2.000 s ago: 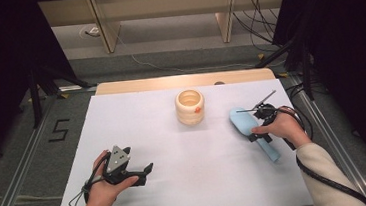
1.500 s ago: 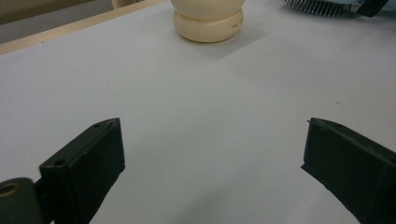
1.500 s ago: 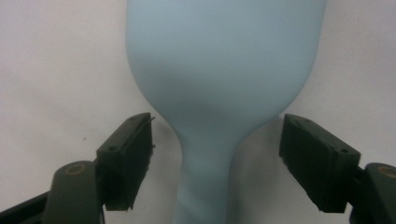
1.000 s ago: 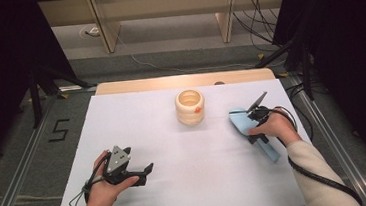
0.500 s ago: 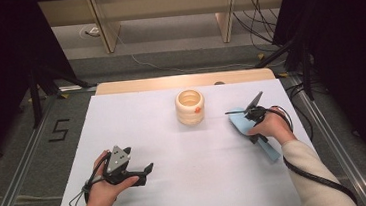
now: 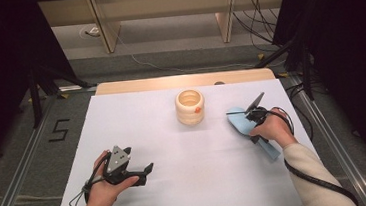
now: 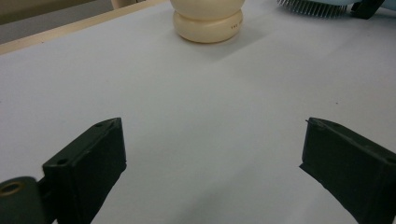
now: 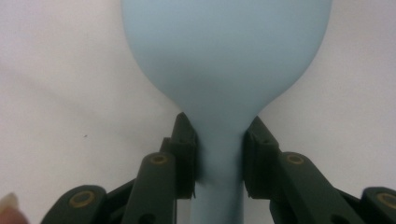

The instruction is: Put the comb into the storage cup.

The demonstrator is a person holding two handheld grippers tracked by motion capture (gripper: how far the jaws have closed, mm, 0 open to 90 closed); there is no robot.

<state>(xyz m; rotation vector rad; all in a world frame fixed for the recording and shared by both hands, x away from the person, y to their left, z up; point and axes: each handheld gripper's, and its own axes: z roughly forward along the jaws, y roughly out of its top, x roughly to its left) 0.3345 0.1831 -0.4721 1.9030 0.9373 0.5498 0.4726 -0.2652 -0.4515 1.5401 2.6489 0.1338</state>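
Note:
A light blue hairbrush (image 6: 238, 122) lies bristles down at the right of the white table (image 6: 175, 149), its handle pointing toward the front edge. My right gripper (image 6: 251, 116) has just been closing on the narrow neck between head and handle. In the right gripper view its pads (image 8: 187, 154) press on both sides of the hairbrush (image 8: 224, 56). My left gripper (image 6: 144, 170) rests at the front left, held in a hand. Its jaws stand open over bare table in the left gripper view (image 7: 212, 154).
A cream ringed wooden pot (image 6: 190, 107) with a small orange mark stands at the middle back, and its base (image 7: 208, 23) shows ahead of my left gripper. A wooden strip (image 6: 184, 81) borders the table's far edge. Cables trail from both grippers.
The right gripper's jaws have closed in on the hairbrush's neck, and the hand has shifted slightly left over the brush. The left hand and its gripper have kept still.

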